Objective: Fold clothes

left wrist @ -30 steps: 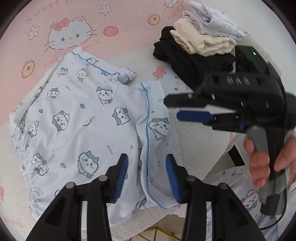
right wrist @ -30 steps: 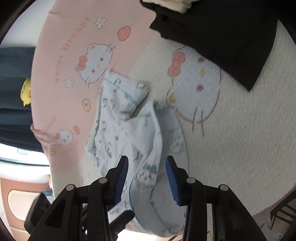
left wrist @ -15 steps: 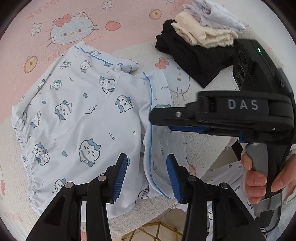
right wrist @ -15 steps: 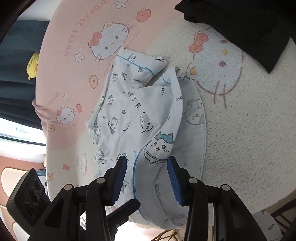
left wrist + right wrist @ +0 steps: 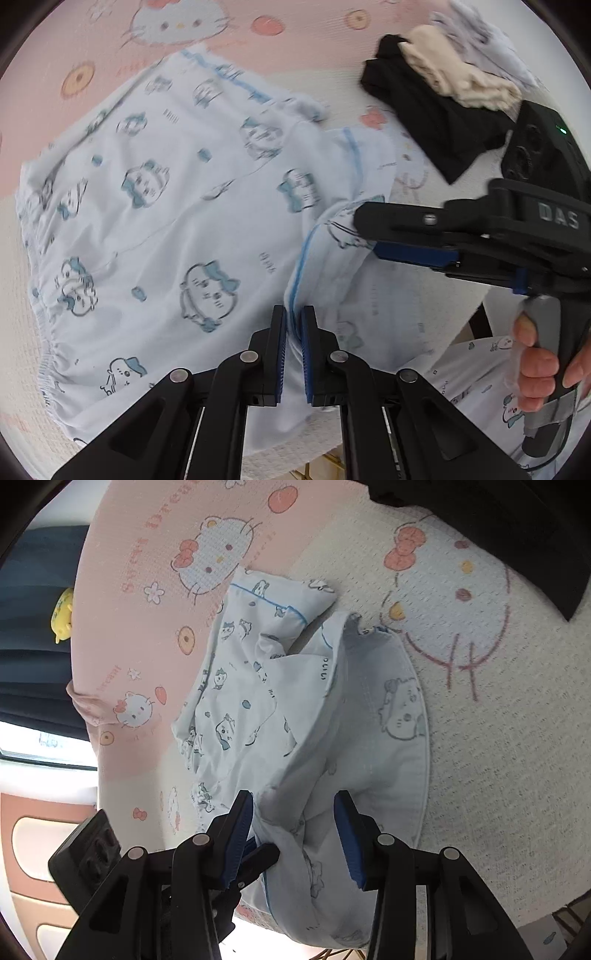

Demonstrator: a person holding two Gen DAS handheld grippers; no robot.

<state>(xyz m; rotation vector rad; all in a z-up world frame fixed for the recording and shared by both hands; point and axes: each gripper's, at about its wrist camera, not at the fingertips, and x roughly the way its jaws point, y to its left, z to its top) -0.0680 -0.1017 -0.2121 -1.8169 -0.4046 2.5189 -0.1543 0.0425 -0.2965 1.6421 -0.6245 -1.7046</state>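
Note:
A pale blue pyjama garment (image 5: 166,221) with cartoon prints and blue piping lies spread on the cover. My left gripper (image 5: 293,317) is shut on its piped front edge near the table's near side, and the cloth rises in a fold from the pads. My right gripper (image 5: 369,236) reaches in from the right, just above that same fold. In the right wrist view the right gripper (image 5: 293,805) stands open, with bunched garment (image 5: 258,701) cloth between its fingers. The left gripper's tip (image 5: 258,853) shows beside its left finger.
A stack of folded clothes (image 5: 443,92), black, beige and white, sits at the far right; its black piece (image 5: 517,517) fills the right view's top. The pink and cream cartoon-cat cover (image 5: 258,22) ends at the near edge. A hand (image 5: 535,369) holds the right gripper's handle.
My left gripper went from open to shut on the piped edge. The right gripper came lower and closer to the same fold and stayed open.

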